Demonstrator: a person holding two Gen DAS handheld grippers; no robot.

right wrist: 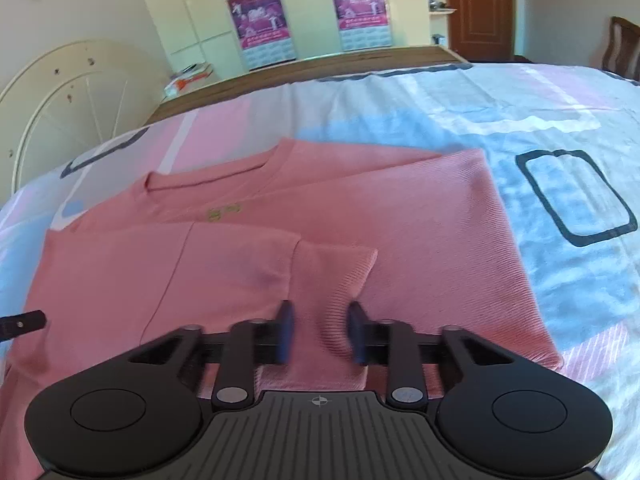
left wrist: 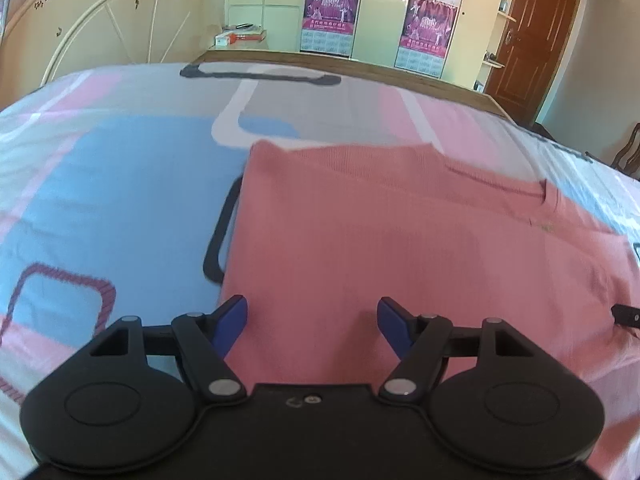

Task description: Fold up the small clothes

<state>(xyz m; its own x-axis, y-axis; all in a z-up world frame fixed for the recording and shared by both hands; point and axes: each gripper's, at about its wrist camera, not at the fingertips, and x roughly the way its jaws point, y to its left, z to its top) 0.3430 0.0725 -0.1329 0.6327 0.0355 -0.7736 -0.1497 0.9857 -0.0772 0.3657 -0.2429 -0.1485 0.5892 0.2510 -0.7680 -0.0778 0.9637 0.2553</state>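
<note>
— Where does the sweater (right wrist: 248, 264) lie? 
— Flat on your bed (right wrist: 540, 128), neckline toward the far edge, one sleeve (right wrist: 332, 276) folded across its front.

— And your grippers? 
— Your right gripper (right wrist: 320, 332) sits at the near hem, the sleeve's cuff between its fingers; your left gripper (left wrist: 312, 320) is over the sweater's left near edge.

— Behind the bed? 
— Wardrobes (left wrist: 332, 8) along the far wall, a door (left wrist: 532, 36) to their right.

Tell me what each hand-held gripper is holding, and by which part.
Left hand-held gripper: open, holding nothing. Right hand-held gripper: straddles the pink sweater's sleeve cuff, pads not yet pressing.
</note>
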